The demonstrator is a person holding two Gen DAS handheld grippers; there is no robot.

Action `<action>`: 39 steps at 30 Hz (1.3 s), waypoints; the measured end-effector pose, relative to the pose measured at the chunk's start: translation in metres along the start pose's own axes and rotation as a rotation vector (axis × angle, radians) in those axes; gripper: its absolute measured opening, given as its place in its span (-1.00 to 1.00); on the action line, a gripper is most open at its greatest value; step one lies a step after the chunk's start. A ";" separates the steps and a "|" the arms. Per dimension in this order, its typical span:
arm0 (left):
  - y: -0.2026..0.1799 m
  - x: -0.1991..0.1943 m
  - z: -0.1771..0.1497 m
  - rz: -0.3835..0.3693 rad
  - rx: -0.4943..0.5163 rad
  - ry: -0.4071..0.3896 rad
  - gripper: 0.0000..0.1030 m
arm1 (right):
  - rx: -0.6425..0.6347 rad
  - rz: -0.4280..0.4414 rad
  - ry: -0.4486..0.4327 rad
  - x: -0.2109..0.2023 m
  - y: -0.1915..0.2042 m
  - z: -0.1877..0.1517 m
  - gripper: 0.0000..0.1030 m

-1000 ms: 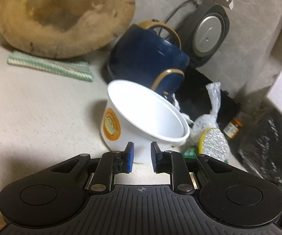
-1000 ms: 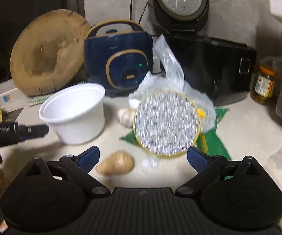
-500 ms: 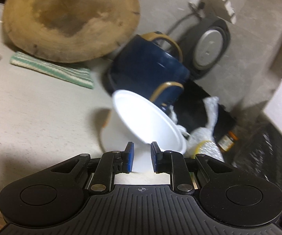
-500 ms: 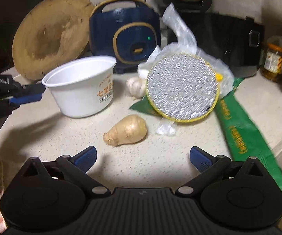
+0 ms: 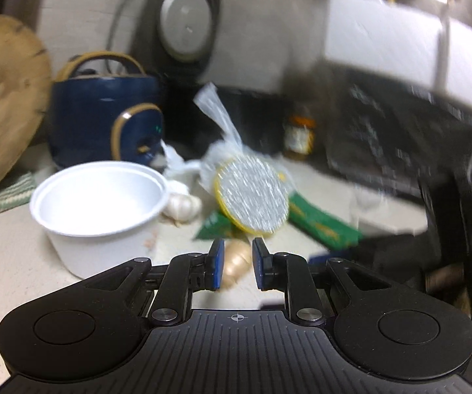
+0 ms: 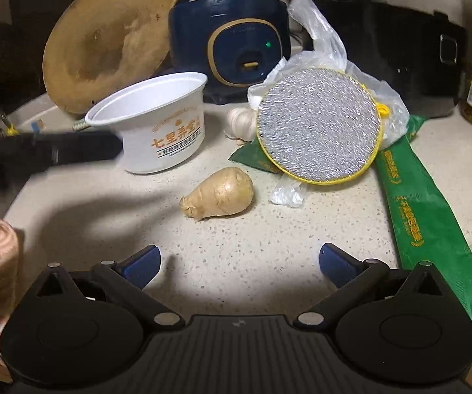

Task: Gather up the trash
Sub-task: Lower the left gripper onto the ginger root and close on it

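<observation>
White plastic tub (image 6: 157,124), smooth and round, stands upright on the speckled counter (image 6: 236,246), left of and beyond the right gripper (image 6: 239,267), whose jaws have just been opening and stand wide, nothing between them. Left gripper (image 5: 237,267): jaws narrowly apart, empty; tub to its left. Knobbly ginger (image 6: 218,194) lies nearby.
</observation>
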State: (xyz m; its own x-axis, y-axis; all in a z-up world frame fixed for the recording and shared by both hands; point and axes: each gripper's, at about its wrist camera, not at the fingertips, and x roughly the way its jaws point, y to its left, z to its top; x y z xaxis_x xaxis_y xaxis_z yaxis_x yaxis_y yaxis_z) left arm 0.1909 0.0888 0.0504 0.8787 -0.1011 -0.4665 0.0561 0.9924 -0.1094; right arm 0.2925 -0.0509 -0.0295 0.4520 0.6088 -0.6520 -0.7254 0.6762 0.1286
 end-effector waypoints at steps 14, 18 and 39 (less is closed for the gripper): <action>-0.028 0.049 0.004 0.146 0.149 0.114 -0.57 | 0.067 -0.123 -0.230 -0.051 -0.031 -0.032 0.99; -0.036 0.063 0.003 0.128 0.194 0.149 -0.56 | 0.086 -0.302 -0.337 -0.076 -0.045 -0.042 0.99; -0.043 0.097 0.002 0.207 0.273 0.180 -0.22 | 0.086 -0.298 -0.357 -0.100 -0.051 -0.073 0.99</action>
State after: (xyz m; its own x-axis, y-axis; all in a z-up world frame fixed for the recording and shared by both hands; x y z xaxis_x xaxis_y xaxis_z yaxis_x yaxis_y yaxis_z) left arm 0.2746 0.0363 0.0116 0.7889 0.1167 -0.6033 0.0318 0.9727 0.2298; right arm 0.2459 -0.1763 -0.0257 0.7954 0.4771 -0.3738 -0.4978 0.8661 0.0462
